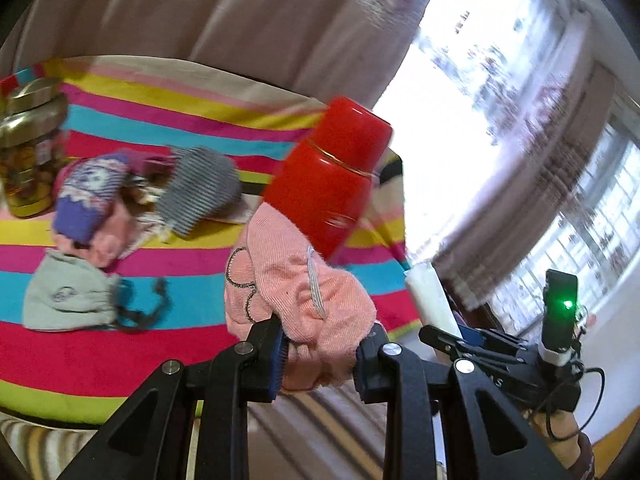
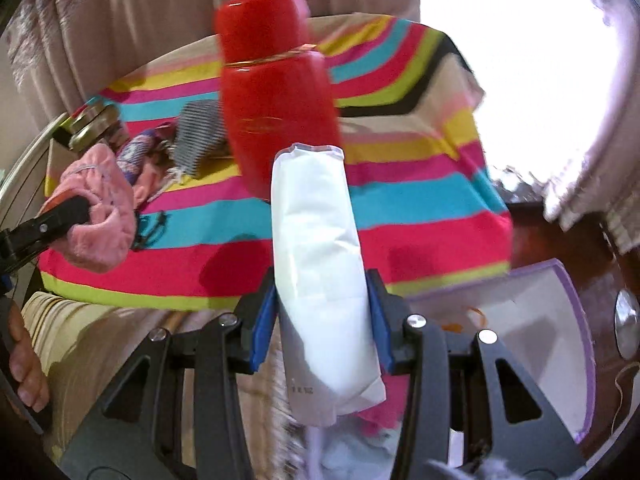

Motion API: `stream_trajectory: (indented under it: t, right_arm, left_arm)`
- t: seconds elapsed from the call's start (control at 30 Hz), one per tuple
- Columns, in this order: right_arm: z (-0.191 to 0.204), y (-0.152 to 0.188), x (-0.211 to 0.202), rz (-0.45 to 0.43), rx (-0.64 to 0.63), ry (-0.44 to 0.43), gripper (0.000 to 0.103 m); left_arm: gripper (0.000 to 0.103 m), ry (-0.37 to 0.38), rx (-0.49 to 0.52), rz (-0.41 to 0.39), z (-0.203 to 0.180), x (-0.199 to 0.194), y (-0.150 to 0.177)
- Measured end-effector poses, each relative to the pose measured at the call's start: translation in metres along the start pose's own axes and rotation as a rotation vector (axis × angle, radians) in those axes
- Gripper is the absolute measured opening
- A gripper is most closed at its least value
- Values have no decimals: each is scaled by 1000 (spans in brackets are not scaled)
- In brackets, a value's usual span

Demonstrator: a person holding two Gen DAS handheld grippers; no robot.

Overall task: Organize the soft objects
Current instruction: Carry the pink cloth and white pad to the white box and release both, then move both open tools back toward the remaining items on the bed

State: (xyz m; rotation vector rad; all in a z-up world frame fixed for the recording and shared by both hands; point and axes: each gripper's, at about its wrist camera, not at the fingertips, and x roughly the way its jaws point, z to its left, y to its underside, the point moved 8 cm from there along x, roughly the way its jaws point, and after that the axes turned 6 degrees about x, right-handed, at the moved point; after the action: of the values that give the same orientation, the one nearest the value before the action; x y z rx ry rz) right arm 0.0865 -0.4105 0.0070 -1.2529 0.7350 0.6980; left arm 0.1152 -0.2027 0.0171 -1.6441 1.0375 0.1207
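My left gripper (image 1: pixel 320 354) is shut on a pink knitted cloth (image 1: pixel 296 292) and holds it above the near edge of the striped tablecloth (image 1: pixel 120 344); the cloth also shows in the right wrist view (image 2: pixel 104 208). My right gripper (image 2: pixel 322 332) is shut on a white soft packet (image 2: pixel 320 264), upright between the blue pads; the packet's tip shows in the left wrist view (image 1: pixel 430 300). On the cloth lie a purple patterned sock (image 1: pixel 88 196), a grey striped sock (image 1: pixel 200 192) and a grey pouch (image 1: pixel 68 296).
A red flask (image 1: pixel 328 176) stands on the table close behind the pink cloth, also in the right wrist view (image 2: pixel 276 92). A glass jar with a gold lid (image 1: pixel 28 144) stands at the far left. A purple-rimmed box (image 2: pixel 520 320) sits low at right. Curtains hang behind.
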Motion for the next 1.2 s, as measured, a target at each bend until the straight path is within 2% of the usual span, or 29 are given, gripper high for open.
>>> stream_trajectory:
  t: [0.3,0.67,0.73,0.77,0.8,0.87,1.0,1.2]
  right_arm:
    - [-65,7,-22,-25,86,88,47]
    - [-109,7,-39,-59,150,158,47]
    - [-113,6,-42,-67,154,168,47]
    - [-115,5,-43,-72,154,175,52]
    - [-116,5,-45,-80,152,189,62]
    - [-119,3,-48,-96,146,213,75]
    - [-116,0,-52,-115,136,212,79]
    - [-91,-7,-58,-152,61,228,85]
  left_arm:
    - [28,118,90,96,-70,22,21]
    - [28,238,191,207,-138,44,44]
    - [38,270,208,235,-149,48,50]
    - [42,282,211,249,-153,49,52]
    - [48,288,217,255,-156,50,54]
    - [53,285,230,255,-158,51,54]
    - [62,262,232,244,-155,48,51]
    - [66,175,246,194,-136,39,39]
